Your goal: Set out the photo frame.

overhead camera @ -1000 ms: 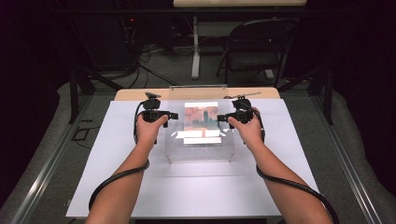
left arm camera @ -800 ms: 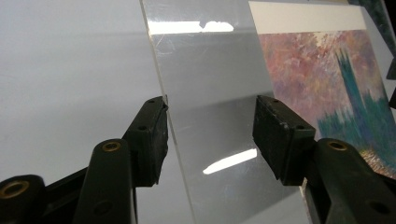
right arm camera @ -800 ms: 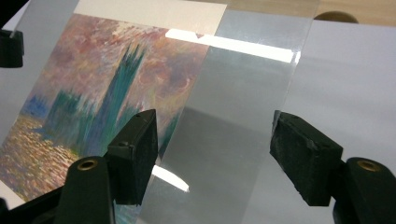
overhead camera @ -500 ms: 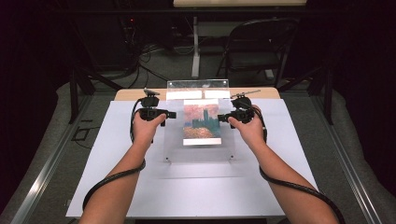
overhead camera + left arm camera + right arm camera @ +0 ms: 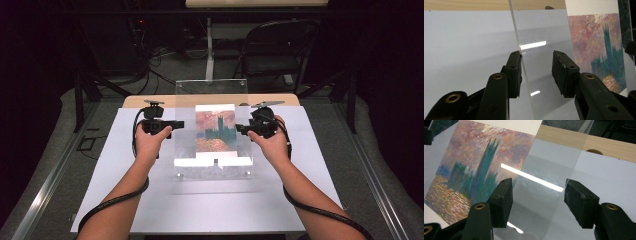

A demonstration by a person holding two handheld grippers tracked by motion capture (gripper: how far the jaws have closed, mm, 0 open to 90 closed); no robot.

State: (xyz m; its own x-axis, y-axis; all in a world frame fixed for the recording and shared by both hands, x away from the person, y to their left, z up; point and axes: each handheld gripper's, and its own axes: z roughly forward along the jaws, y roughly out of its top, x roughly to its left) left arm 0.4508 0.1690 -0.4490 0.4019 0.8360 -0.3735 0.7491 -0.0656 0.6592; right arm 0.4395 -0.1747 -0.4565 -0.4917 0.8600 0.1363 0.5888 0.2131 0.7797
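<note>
While the person's forearms reach in from below, the left hand-held gripper [image 5: 176, 124] stands with jaws spread, straddling the left edge of a clear acrylic sheet [image 5: 211, 92] without clamping it. Under the sheet, at the middle of the white tabletop [image 5: 125, 200], a painted print [image 5: 216, 131] of towers over water lies flat. At the right edge, the right hand-held gripper [image 5: 241, 130] gapes wide likewise.

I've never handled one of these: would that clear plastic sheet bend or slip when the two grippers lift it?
Probably stiff: the clear sheet stands tilted up off the table with straight edges, no sag. It looks glossy, with bright glare streaks, so likely slippery. The left gripper and right gripper have open jaws astride its side edges, so it could tip.
</note>
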